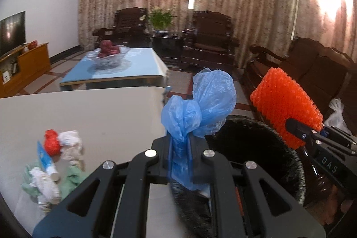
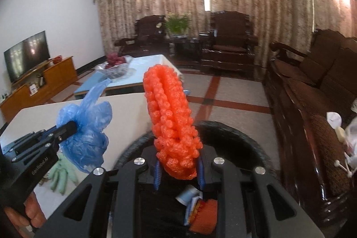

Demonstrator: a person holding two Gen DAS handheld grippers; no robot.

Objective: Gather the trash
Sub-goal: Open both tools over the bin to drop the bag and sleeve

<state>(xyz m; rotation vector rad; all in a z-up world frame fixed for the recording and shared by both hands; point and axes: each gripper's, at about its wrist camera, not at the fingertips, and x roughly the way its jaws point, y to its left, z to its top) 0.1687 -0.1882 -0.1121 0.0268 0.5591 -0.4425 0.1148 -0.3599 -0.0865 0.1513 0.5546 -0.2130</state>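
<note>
My left gripper (image 1: 179, 144) is shut on a crumpled blue plastic bag (image 1: 200, 104) and holds it at the left rim of a black round trash bin (image 1: 256, 148). My right gripper (image 2: 178, 164) is shut on an orange foam net (image 2: 169, 117) and holds it upright over the same black trash bin (image 2: 234, 137). The blue plastic bag (image 2: 87, 133) and the orange foam net (image 1: 283, 104) each show in the other wrist view. Trash lies inside the bin (image 2: 196, 204). More trash lies on the white table (image 1: 100, 117): a red wad (image 1: 51, 142), white tissues (image 1: 69, 139), a green glove (image 2: 60, 175).
A blue coffee table (image 1: 138, 66) with a glass bowl of red fruit (image 1: 107, 52) stands behind the white table. Dark wooden armchairs (image 2: 229, 46) and a sofa (image 2: 312, 93) line the back and right. A TV on a wooden cabinet (image 2: 40, 81) stands at the left.
</note>
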